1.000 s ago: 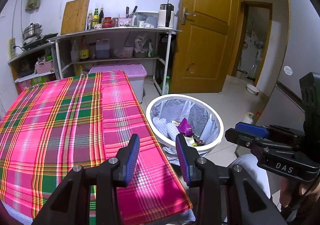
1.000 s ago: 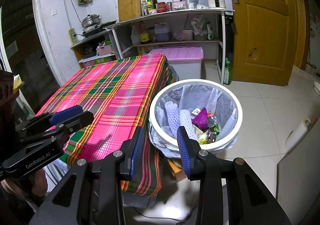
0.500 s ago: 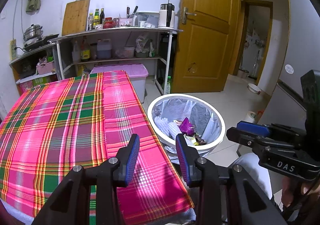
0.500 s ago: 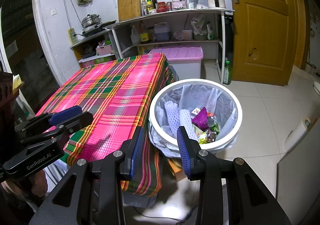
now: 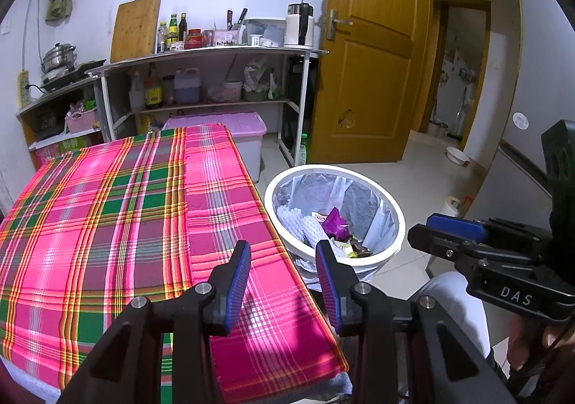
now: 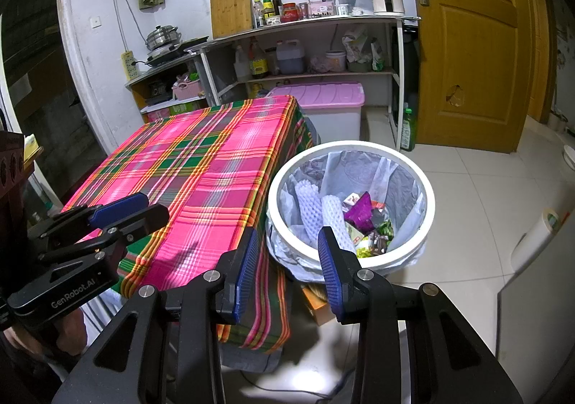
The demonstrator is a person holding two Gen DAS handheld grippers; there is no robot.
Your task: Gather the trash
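A white-rimmed trash bin (image 5: 377, 255) (image 6: 429, 203) with a clear liner stands on the floor at the right edge of the table. Inside lie a purple wrapper (image 5: 336, 224) (image 6: 359, 212), white foam nets (image 5: 294, 221) (image 6: 311, 204) and mixed wrappers. My left gripper (image 5: 284, 271) hovers over the near right corner of the pink plaid tablecloth (image 5: 125, 224) (image 6: 215, 167), open, nothing between its blue pads. My right gripper (image 6: 287, 260) hangs open and empty just in front of the bin. Each gripper shows in the other's view: the right gripper (image 5: 452, 228), the left gripper (image 6: 118, 210).
A pink-lidded storage box (image 5: 230, 124) (image 6: 323, 95) sits behind the table under a shelf rack (image 5: 215, 52) crowded with bottles and jars. A wooden door (image 5: 366, 63) stands behind the bin. A tape roll (image 6: 550, 219) lies on the tiled floor at right.
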